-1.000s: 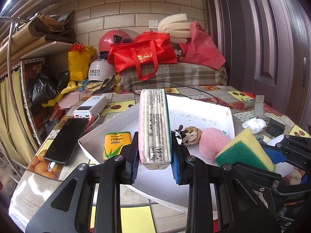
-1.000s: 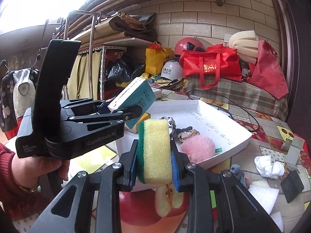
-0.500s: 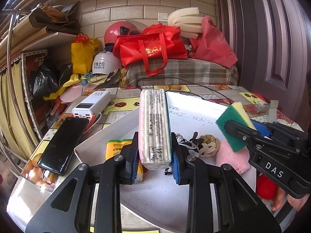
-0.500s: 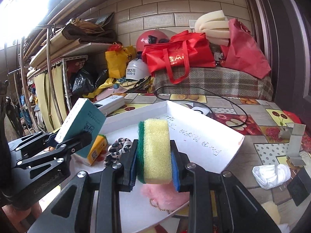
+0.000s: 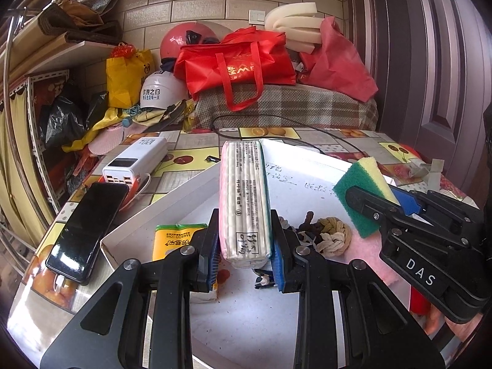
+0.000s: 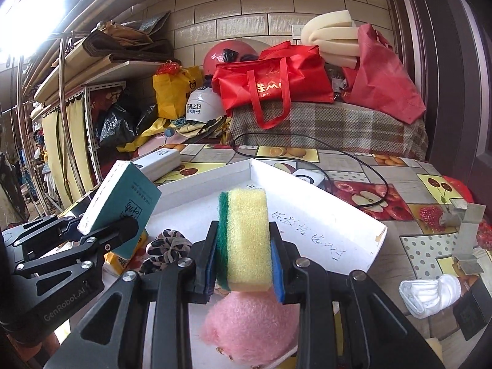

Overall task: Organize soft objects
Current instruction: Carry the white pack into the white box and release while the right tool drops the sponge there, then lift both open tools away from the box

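Observation:
My left gripper (image 5: 245,253) is shut on a tissue pack (image 5: 244,196), pink and teal with white print, held above the white tray (image 5: 307,160). My right gripper (image 6: 243,264) is shut on a yellow and green sponge (image 6: 246,240), also above the tray (image 6: 323,215). In the left wrist view the sponge (image 5: 363,190) shows at the right. In the tray lie a yellow tissue packet (image 5: 175,240), a braided scrunchie (image 5: 332,236), a leopard scrunchie (image 6: 166,246) and a pink puff (image 6: 249,326). The tissue pack also shows in the right wrist view (image 6: 123,203).
A black phone (image 5: 86,224) and a white power bank (image 5: 135,160) lie left of the tray. A black cable (image 6: 353,160) runs behind it. A white cloth (image 6: 430,292) and grey clips (image 6: 467,224) lie at the right. Red bags (image 5: 236,64) and helmets crowd the back.
Both grippers have moved forward over the tray, each still holding its object. The sponge has come closer to the tissue pack.

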`<control>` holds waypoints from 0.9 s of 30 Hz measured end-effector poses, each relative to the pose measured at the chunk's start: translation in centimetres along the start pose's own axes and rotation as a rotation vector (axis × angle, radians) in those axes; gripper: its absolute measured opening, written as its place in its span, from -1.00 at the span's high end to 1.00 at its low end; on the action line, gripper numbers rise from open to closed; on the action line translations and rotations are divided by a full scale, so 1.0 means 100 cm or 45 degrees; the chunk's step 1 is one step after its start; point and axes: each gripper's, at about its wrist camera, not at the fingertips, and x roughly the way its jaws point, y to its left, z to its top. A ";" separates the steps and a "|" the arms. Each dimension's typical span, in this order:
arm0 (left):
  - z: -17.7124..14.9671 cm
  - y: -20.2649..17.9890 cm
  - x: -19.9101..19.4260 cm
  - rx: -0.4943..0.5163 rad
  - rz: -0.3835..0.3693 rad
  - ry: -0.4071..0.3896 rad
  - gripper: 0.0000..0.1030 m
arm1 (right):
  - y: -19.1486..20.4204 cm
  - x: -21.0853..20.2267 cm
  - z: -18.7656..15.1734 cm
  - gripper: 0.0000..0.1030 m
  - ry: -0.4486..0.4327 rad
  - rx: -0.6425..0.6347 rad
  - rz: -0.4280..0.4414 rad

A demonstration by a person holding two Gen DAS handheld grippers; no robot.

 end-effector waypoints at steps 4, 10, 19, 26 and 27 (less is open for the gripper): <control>0.000 0.000 0.000 -0.007 0.012 -0.002 0.48 | 0.000 0.001 0.001 0.44 0.005 0.003 -0.002; -0.002 0.008 -0.012 -0.075 0.150 -0.078 -0.26 | 0.012 -0.001 0.001 -0.12 -0.019 -0.082 -0.040; -0.006 0.036 -0.017 -0.252 0.208 -0.104 -1.00 | -0.003 -0.009 0.001 -1.00 -0.069 0.016 -0.053; -0.010 0.031 -0.034 -0.228 0.191 -0.211 -1.00 | 0.013 -0.031 -0.004 -1.00 -0.183 -0.073 -0.095; -0.011 0.029 -0.037 -0.218 0.188 -0.222 -1.00 | 0.013 -0.035 -0.006 -1.00 -0.185 -0.077 -0.089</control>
